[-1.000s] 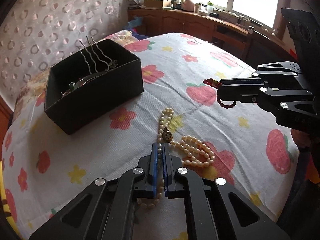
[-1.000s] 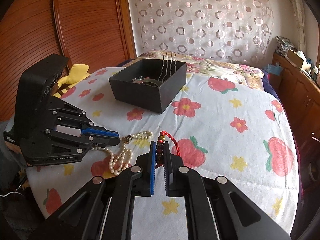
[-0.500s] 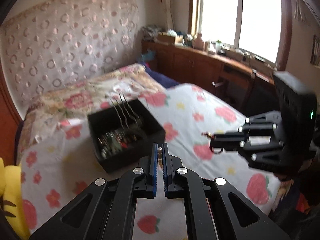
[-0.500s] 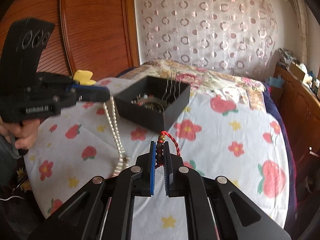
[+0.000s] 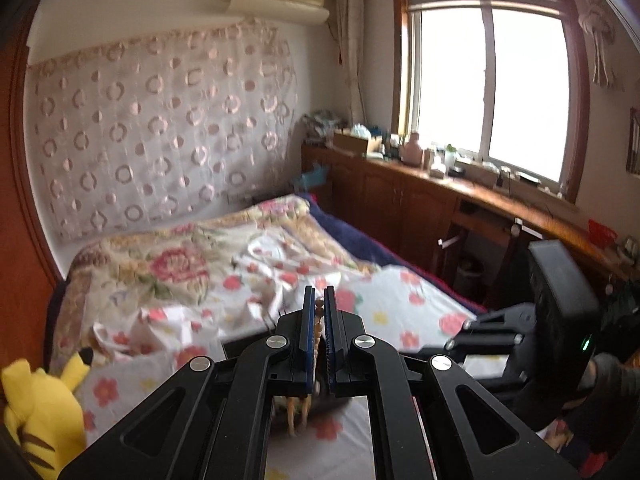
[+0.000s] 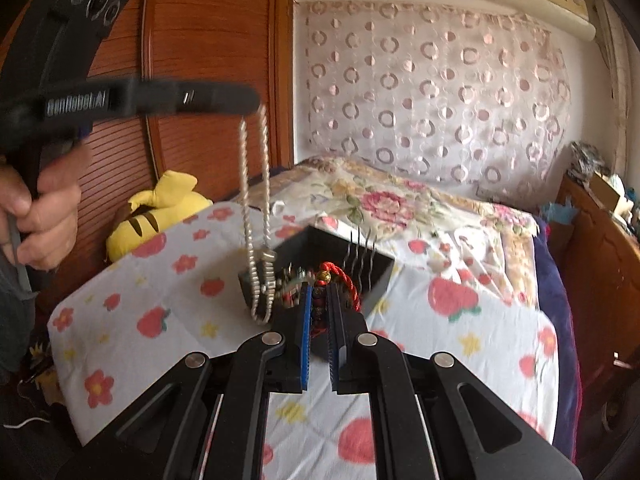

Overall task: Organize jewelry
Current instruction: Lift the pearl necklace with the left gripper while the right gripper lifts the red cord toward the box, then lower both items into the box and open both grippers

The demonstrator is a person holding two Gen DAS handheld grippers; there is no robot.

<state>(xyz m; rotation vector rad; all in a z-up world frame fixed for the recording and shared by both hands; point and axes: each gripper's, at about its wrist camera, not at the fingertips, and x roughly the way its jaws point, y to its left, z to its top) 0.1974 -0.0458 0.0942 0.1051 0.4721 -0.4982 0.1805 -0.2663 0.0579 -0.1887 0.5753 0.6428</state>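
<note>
My left gripper point(image 5: 319, 300) is shut on a pearl necklace point(image 5: 319, 313), whose loop dangles below the fingers. In the right wrist view the left gripper point(image 6: 250, 102) is high at the upper left, and the pearl necklace point(image 6: 246, 184) hangs from it as a long double strand down to the near left corner of the black box point(image 6: 380, 284). My right gripper point(image 6: 319, 292) is shut on a red cord bracelet point(image 6: 349, 280) with dark beads, just in front of the box. Wavy metal hairpins point(image 6: 360, 246) and other jewelry sit in the box. The right gripper point(image 5: 452, 345) shows at the right of the left wrist view.
The box stands on a strawberry-print sheet point(image 6: 460, 332) over the bed. A yellow plush toy point(image 6: 160, 208) lies at the bed's left edge by a wooden wardrobe point(image 6: 200, 40). A person's hand point(image 6: 44, 200) holds the left gripper. A wooden cabinet point(image 5: 420, 208) runs under the window.
Both grippers have risen. The left one has lifted the pearl necklace off the sheet, so it now hangs free by the box. The right one has moved closer to the box with the bracelet.
</note>
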